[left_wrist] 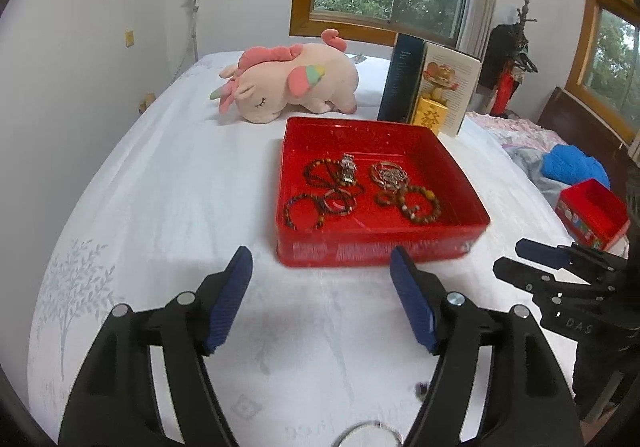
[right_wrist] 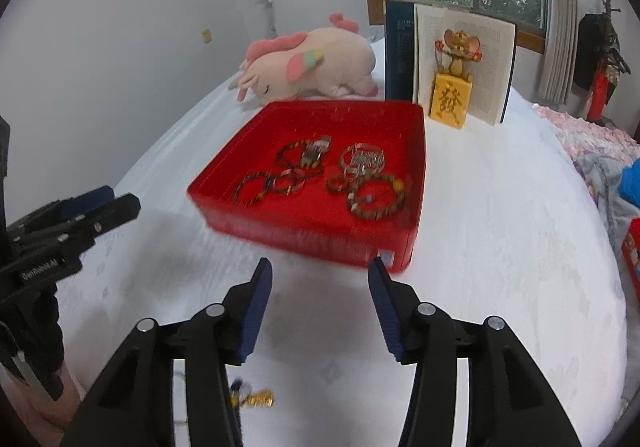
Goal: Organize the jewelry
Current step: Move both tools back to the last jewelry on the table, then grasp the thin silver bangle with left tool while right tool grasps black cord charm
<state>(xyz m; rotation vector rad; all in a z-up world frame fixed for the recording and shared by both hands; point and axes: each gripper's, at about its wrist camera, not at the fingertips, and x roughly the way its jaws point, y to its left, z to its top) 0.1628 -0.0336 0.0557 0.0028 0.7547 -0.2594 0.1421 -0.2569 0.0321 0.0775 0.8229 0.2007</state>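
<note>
A shallow red tray [left_wrist: 380, 125] [right_wrist: 304, 237] sits on the white bedsheet. In it lie several bracelets: dark beaded ones [left_wrist: 306, 211] [right_wrist: 254, 189] on the left, a brown wooden-bead one [left_wrist: 422, 205] [right_wrist: 376, 199] on the right, a silver bangle [left_wrist: 390, 175] [right_wrist: 362, 159] and a small metal piece [left_wrist: 348, 167]. My left gripper [left_wrist: 320, 253] hangs open just short of the tray's near wall, nothing between its blue pads. My right gripper [right_wrist: 320, 263] is open too, near the tray's front right corner, and holds nothing. A small gold trinket [right_wrist: 260, 400] lies on the sheet below it.
Behind the tray lie a pink plush unicorn [left_wrist: 288, 87] and an upright open book [left_wrist: 448, 95] with a mouse figurine on a yellow block [right_wrist: 450, 99]. A small red box [left_wrist: 592, 213] and a blue cloth [left_wrist: 576, 167] sit at the right. The right gripper [left_wrist: 520, 259] shows in the left wrist view.
</note>
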